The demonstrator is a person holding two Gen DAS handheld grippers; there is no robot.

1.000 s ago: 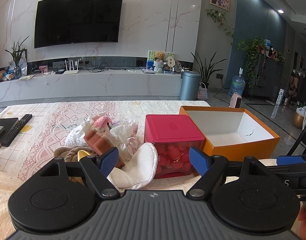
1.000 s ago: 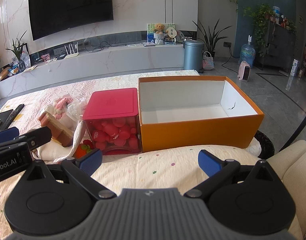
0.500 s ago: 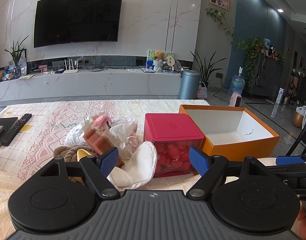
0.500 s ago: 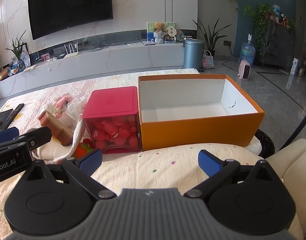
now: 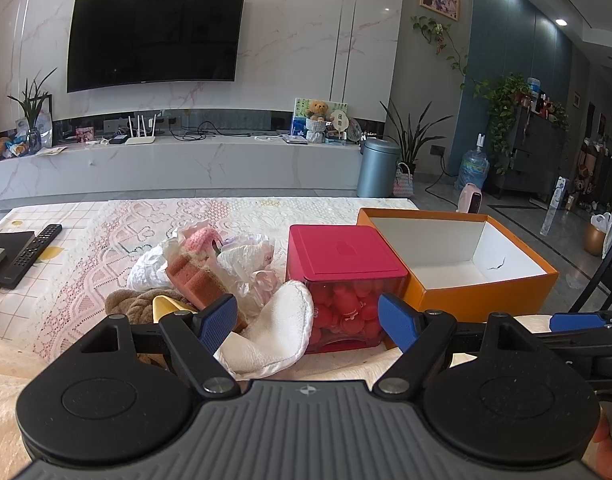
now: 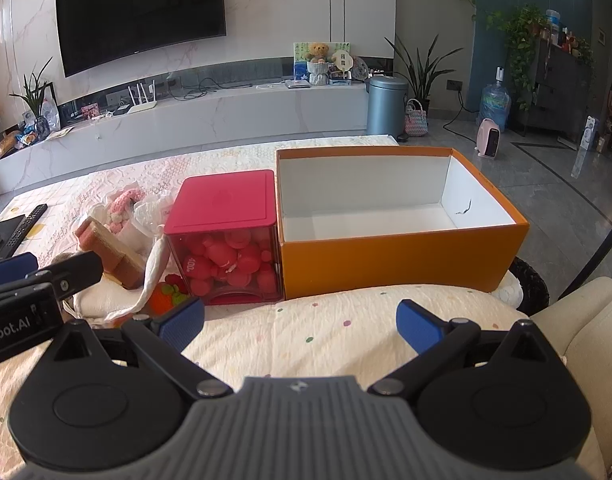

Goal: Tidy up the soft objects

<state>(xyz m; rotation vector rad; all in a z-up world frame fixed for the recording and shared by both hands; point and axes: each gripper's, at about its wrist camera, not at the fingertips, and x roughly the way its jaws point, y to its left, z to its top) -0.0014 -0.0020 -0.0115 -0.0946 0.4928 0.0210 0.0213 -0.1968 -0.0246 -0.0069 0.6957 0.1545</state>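
A heap of soft things lies left of centre on the table: a white cloth pad (image 5: pixel 274 328), a brown sponge cake toy (image 5: pixel 194 276), a pink knitted piece (image 5: pixel 202 238), crinkled white bags (image 5: pixel 246 260), a brown plush (image 5: pixel 134 300) and an orange-green toy (image 6: pixel 168 296). To their right stands an open orange box (image 5: pixel 478 300) (image 6: pixel 398 248) with a bare white inside. My left gripper (image 5: pixel 308 318) hovers open just in front of the heap. My right gripper (image 6: pixel 300 326) is open, held over the quilt before the orange box.
A red-lidded clear cube (image 5: pixel 346 280) (image 6: pixel 226 240) full of red balls stands between heap and box. A remote (image 5: pixel 30 254) and dark books (image 5: pixel 2 248) lie at the far left. The black rim of a basket (image 6: pixel 526 284) shows behind the box's right corner.
Both views have crept slightly forward and down toward the table. Both grippers stay open, and nothing on the table has moved.
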